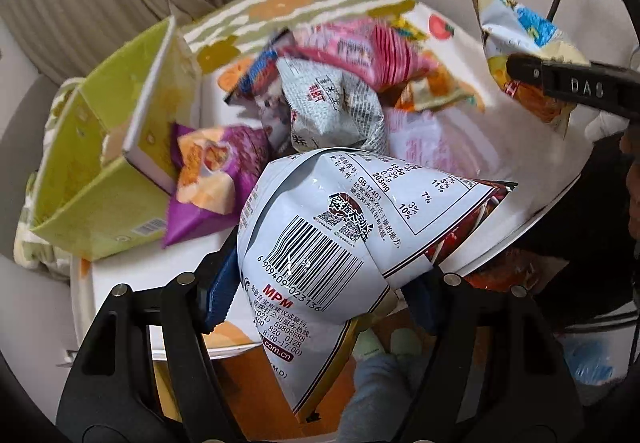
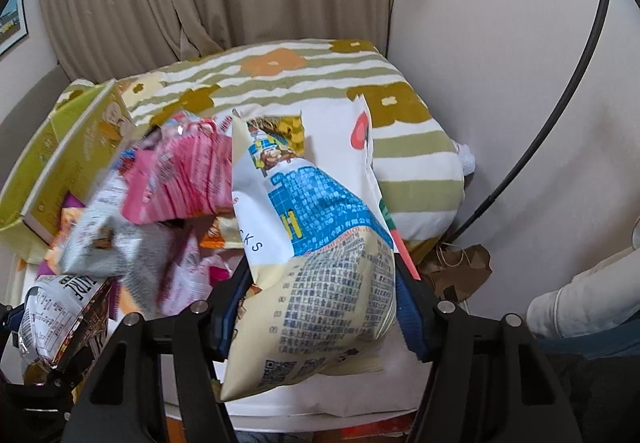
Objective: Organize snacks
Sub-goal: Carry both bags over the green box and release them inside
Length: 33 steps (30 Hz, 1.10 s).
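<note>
The left gripper (image 1: 320, 283) clamped a white barcode-printed snack bag (image 1: 340, 227); the right gripper (image 2: 320, 303) clamped a cream-and-blue snack bag (image 2: 316, 243), both lifted clear, probably for sorting.

Your right gripper (image 2: 320, 307) is clamped on a cream and blue snack bag (image 2: 316, 243), held upright above the white table (image 2: 320, 391). To its left a pink packet (image 2: 180, 179) and a grey packet (image 2: 104, 239) look blurred, possibly mid-motion. A green box (image 2: 60, 155) lies open at far left, beside the striped floral blanket (image 2: 320, 75).
</note>
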Available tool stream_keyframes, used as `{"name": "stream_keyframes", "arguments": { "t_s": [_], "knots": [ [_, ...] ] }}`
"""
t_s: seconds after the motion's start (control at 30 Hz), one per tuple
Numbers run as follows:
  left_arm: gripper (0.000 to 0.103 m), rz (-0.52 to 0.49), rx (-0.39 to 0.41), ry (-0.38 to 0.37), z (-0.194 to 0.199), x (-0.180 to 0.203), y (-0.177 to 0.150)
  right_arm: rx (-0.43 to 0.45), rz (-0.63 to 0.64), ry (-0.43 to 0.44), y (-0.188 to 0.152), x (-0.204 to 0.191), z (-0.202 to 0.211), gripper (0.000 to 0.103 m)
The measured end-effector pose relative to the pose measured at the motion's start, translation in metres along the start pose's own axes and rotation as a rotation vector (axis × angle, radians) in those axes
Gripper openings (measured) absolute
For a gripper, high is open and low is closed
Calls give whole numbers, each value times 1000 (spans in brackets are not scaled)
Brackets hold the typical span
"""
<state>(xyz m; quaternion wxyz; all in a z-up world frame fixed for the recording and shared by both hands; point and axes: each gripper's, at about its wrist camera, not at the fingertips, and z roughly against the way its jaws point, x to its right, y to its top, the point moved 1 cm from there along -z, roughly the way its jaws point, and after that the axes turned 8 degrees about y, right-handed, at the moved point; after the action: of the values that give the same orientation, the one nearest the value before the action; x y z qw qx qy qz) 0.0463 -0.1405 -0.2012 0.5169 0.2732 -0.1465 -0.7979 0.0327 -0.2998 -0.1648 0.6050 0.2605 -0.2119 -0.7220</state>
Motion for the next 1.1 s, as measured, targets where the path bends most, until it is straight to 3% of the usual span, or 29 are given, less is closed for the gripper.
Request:
{"name": "stream_keyframes", "arguments": {
  "t_s": [0.2, 0.5, 0.83, 1.1],
  "knots": [
    [67, 63, 59, 22, 39, -14, 12, 34, 30, 60, 12, -15, 28, 59],
    [67, 170, 140, 64, 65, -80, 37, 78, 104, 147, 54, -63, 43, 59],
    [67, 214, 192, 129, 40, -202, 80, 126, 135, 259, 119, -153, 26, 59],
    [67, 225, 160, 147, -19, -302, 120, 140, 172, 296, 166, -242, -20, 59]
  ]
}}
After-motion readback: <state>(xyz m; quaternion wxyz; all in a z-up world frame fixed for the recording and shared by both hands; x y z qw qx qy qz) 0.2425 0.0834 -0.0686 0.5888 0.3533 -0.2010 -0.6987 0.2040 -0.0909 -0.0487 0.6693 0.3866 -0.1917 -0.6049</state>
